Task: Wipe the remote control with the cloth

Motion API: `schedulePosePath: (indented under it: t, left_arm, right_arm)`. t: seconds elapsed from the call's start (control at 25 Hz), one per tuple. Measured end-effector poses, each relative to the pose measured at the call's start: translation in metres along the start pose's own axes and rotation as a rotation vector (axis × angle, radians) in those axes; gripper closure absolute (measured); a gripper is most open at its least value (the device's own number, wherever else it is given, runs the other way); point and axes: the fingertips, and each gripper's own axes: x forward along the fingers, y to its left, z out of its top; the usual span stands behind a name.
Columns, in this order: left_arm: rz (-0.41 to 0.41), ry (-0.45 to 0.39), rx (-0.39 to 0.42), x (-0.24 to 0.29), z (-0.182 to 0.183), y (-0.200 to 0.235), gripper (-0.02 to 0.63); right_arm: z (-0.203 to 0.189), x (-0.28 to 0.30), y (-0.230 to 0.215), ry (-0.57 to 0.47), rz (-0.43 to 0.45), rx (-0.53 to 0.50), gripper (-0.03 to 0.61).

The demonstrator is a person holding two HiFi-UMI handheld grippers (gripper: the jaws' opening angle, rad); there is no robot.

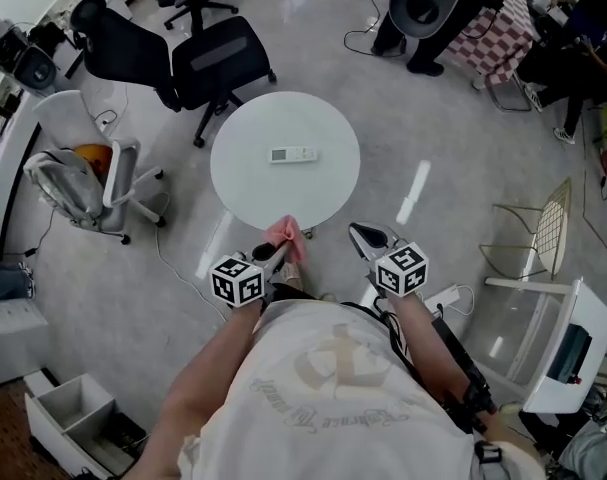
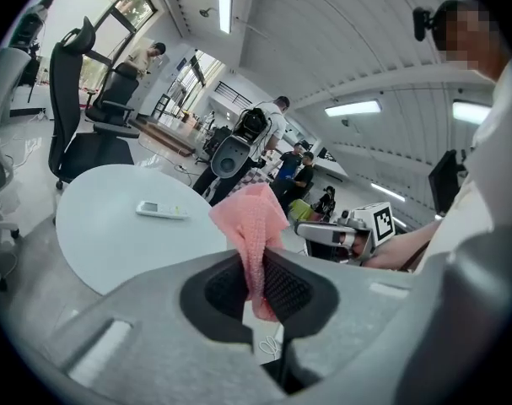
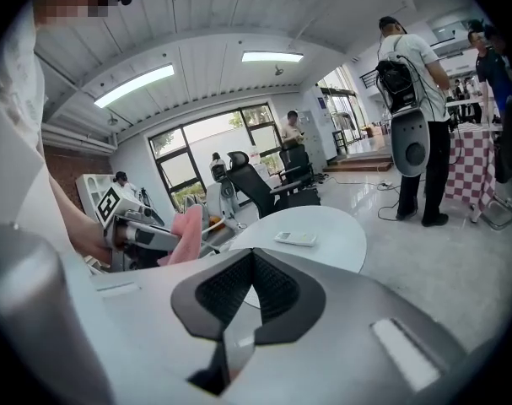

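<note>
At twelve o'clock from the left tongs (image 1: pixel 276 255), which pinched the pink cloth (image 1: pixel 286 235), and eleven from the empty, pressed-together right tongs (image 1: pixel 363 236), the remote control (image 1: pixel 292 154) lay mid-way across the counter (image 1: pixel 243 186), its length running nine-to-three.

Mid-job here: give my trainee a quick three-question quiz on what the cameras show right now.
1. True or false: the left gripper is shut on the pink textured cloth.
2. Where does the slim white remote control lie? A) on the round white table B) on the floor C) on an office chair
3. Fill in: the jaws of the right gripper are ____ and empty.
Key: 1 true; 2 A; 3 shut.
</note>
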Motion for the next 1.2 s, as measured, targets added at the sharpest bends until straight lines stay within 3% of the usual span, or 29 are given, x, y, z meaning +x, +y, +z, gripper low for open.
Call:
schedulePosePath:
  t: [0.64, 1.0, 1.2]
  left_arm:
    - [-0.098, 0.049, 0.032, 0.026, 0.088, 0.090, 0.595]
    - [-0.105, 0.053, -0.013, 0.038, 0.092, 0.116, 0.595]
    - [-0.080, 0.057, -0.040, 0.052, 0.097, 0.124, 0.595]
  right_arm:
    - [0.061, 0.086, -0.040, 0.019, -0.123, -0.003, 0.571]
    - [0.061, 0.104, -0.055, 0.071, -0.148, 0.000, 0.571]
    - [0.057, 0.117, -0.074, 0.111, -0.114, 0.005, 0.571]
